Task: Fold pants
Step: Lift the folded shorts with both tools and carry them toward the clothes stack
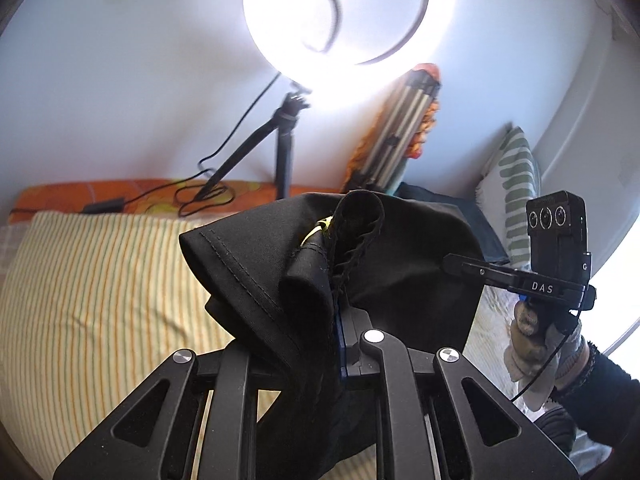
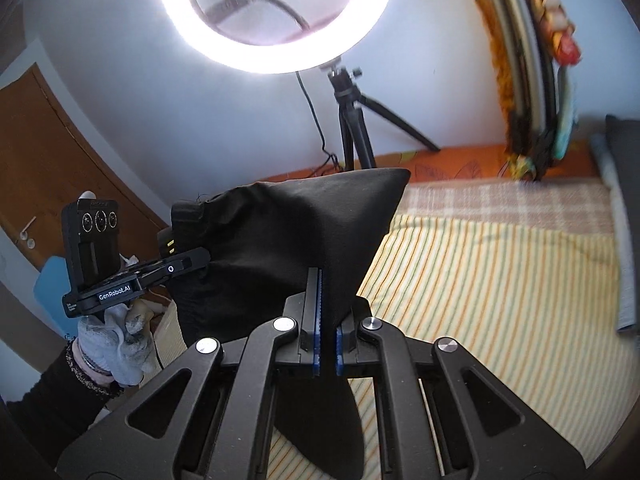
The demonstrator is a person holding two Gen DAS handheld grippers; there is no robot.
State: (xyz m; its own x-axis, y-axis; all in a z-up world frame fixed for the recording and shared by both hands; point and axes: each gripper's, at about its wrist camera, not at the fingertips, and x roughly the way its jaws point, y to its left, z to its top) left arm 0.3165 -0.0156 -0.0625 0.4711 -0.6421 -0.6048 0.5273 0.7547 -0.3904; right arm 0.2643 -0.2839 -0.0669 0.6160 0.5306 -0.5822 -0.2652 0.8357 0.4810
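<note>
Black pants (image 1: 376, 276) hang lifted above the striped bed, stretched between both grippers. My left gripper (image 1: 340, 320) is shut on a bunched edge with a stitched seam; cloth drapes over its fingers and hides the tips. It also shows in the right wrist view (image 2: 188, 260), gripping the pants' left end near a yellow label. My right gripper (image 2: 328, 320) is shut on the pants (image 2: 304, 236), with cloth pinched between its blue pads (image 2: 318, 312). It shows in the left wrist view (image 1: 460, 262), held by a gloved hand (image 1: 536, 344).
A bed with a yellow striped sheet (image 2: 500, 280) lies below. A lit ring light (image 2: 276, 16) on a black tripod (image 2: 356, 136) stands at the far wall, its cable (image 1: 200, 196) on the orange cover. A folded rack (image 1: 400, 136) leans on the wall. A green-patterned pillow (image 1: 516, 188) is at right.
</note>
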